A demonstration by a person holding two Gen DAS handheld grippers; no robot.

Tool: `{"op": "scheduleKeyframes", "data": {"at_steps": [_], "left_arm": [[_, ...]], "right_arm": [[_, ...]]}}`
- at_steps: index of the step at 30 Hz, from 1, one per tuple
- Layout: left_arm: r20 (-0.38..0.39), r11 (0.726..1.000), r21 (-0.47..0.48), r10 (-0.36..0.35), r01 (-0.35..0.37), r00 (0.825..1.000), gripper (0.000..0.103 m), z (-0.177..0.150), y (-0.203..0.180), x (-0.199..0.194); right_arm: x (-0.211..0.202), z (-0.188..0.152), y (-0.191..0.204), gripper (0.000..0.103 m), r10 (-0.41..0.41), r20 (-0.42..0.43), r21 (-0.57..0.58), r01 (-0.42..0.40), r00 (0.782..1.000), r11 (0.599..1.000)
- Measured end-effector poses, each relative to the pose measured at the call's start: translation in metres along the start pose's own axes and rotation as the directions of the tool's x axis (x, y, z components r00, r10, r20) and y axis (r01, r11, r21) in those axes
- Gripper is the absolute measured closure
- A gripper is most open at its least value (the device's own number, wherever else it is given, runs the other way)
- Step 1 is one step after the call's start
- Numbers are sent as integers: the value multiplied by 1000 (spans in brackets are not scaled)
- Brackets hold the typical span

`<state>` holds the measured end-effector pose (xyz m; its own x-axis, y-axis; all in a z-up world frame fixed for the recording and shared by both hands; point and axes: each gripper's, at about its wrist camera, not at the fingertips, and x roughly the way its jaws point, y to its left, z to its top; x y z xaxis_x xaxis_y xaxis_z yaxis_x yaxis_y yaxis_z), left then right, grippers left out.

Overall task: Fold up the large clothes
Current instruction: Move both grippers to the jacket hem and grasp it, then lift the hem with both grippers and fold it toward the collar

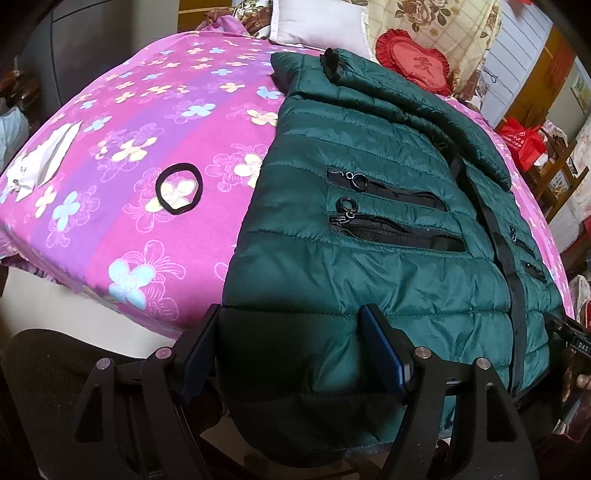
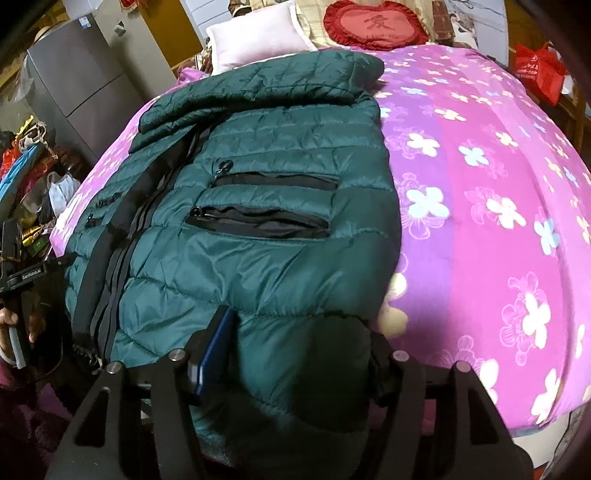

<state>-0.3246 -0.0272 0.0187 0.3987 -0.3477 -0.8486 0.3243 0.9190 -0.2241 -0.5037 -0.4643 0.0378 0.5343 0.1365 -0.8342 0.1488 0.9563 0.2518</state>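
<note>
Where the left wrist camera looks: along two black fingers with blue pads, over a bed.
Bedcover: a smooth pink and purple cotton sheet [image 1: 122, 206] printed with pale blue, cream and white flowers.
Jacket: a dark green quilted puffer jacket [image 1: 354, 229] of shiny nylon, stitched in horizontal puffed bands, lies flat on the sheet's right part; two black zip pockets with ring pulls cross its front.
Left claw: the left gripper [image 1: 295, 347] is clenched on the jacket's padded hem, the cloth bulging between the pads.
Loose item: a thin black elastic hair loop [image 1: 179, 192] lies on the sheet, left of the jacket and apart from it.
Headboard end: a red heart-shaped frilled cushion [image 1: 413, 61] beside a white pillow [image 1: 317, 26].
Right wrist view, jacket: the same green jacket [image 2: 258, 236], its black front zip strip running down the left, its collar end far away.
Right claw: the right gripper [image 2: 295, 354] grasps the hem's other corner, puffy fabric filling the gap.
</note>
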Motion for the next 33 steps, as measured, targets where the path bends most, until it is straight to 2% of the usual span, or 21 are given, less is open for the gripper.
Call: {"op": "scheduleKeyframes", "data": {"at_steps": [2,7,10,12,15,16,18,20,24,29,33], "left_arm": [[0,1000,2,1,-1,1000,50,0,0,0],[0,1000,13,-2,2,1000,52,0,-2,0],[1,1000,25,-4,4,1000,59,0,-4,-1],[4,1000,30,0,0,1000,65,0,-6,-2],[13,999,38,2,-2,1000,80,0,-7,-4],[17,999,42,5,-6,1000,83,0,-8,-4],[32,998,59,14,-16,999,96,-1,-10,-8],[43,997,76,16,-19,999,102,-1,-13,-13],[54,996,85,-4,-1,999,103,4,-15,-23],[84,996,25,-86,84,993,103,20,-9,-44],[131,992,11,-123,123,984,103,37,-10,-61]], "right_arm": [[0,-1,2,37,-14,6,-10,14,1000,1000],[-1,2,8,53,-22,-5,-51,22,1000,998],[-1,3,11,56,-28,-9,-70,27,1000,997],[-2,2,11,63,-27,-6,-74,26,1000,997],[-4,3,11,70,-30,4,-76,31,1000,997],[-5,4,12,70,-32,6,-79,32,999,996],[-7,5,13,73,-30,9,-81,30,1000,996],[-11,7,13,76,-21,14,-73,22,1000,997],[-21,14,11,81,20,36,-50,-18,999,999],[-35,26,8,84,85,71,-23,-83,994,996],[-46,39,7,84,126,109,-14,-125,986,992]]}}
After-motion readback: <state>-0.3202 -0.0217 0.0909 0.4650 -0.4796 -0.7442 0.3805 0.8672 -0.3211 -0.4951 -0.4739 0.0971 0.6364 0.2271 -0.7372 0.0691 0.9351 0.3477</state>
